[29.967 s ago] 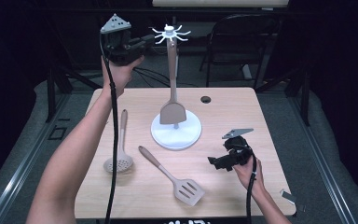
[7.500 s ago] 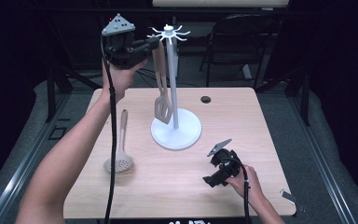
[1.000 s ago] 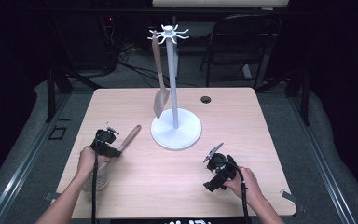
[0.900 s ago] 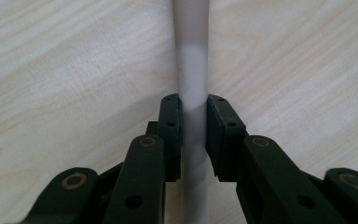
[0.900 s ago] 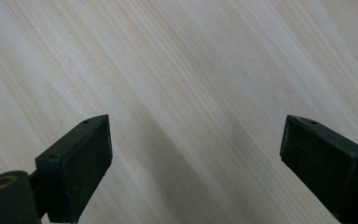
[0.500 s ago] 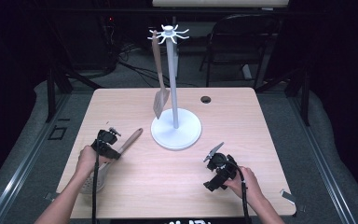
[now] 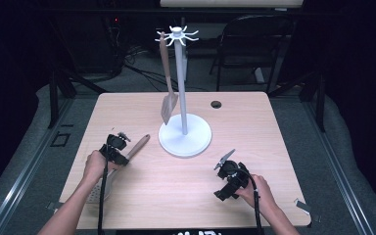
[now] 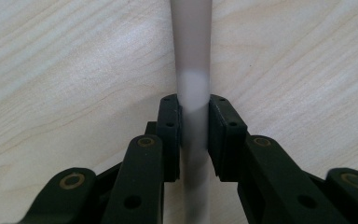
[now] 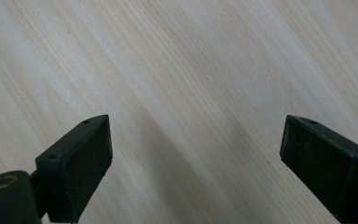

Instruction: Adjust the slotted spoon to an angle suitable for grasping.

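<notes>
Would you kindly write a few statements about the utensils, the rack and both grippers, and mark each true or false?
1. The left gripper is shut on the skimmer handle. True.
2. The right gripper holds a spatula. False: its fingers are open over the bare table.
3. A spatula hangs on the white rack. True.
4. The skimmer handle lies across the rack's base. False: it lies on the table, left of the base.
</notes>
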The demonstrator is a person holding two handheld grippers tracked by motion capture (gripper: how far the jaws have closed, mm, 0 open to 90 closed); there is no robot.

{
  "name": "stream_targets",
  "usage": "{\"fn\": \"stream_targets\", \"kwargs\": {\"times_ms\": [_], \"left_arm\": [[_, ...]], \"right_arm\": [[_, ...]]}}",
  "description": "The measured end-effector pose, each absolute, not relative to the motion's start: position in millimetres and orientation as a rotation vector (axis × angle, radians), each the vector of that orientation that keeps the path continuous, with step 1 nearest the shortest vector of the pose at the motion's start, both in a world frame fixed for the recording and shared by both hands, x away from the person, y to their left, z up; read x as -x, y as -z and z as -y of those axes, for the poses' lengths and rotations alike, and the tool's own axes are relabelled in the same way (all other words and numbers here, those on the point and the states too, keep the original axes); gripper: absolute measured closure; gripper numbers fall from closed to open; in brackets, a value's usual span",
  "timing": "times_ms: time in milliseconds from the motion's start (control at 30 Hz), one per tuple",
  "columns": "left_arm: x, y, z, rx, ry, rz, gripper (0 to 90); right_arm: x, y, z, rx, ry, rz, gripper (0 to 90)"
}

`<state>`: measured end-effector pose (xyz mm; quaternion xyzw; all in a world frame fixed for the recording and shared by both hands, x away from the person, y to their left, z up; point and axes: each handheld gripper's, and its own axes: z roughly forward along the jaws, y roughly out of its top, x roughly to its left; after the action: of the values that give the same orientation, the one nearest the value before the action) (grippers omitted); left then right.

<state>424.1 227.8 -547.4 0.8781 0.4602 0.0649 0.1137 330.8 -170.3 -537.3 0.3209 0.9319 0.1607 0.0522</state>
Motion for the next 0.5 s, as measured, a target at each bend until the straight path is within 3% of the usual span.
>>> {"fn": "stream_targets", "kwargs": {"times_ms": [500], "left_arm": [[-409.0,537.2,-254.2,-2.360,-0.227,-1.305,76.1]], "right_arm": [[-329.6,535.6,171.3,-0.973,-0.488,-2.826,9.0]]}}
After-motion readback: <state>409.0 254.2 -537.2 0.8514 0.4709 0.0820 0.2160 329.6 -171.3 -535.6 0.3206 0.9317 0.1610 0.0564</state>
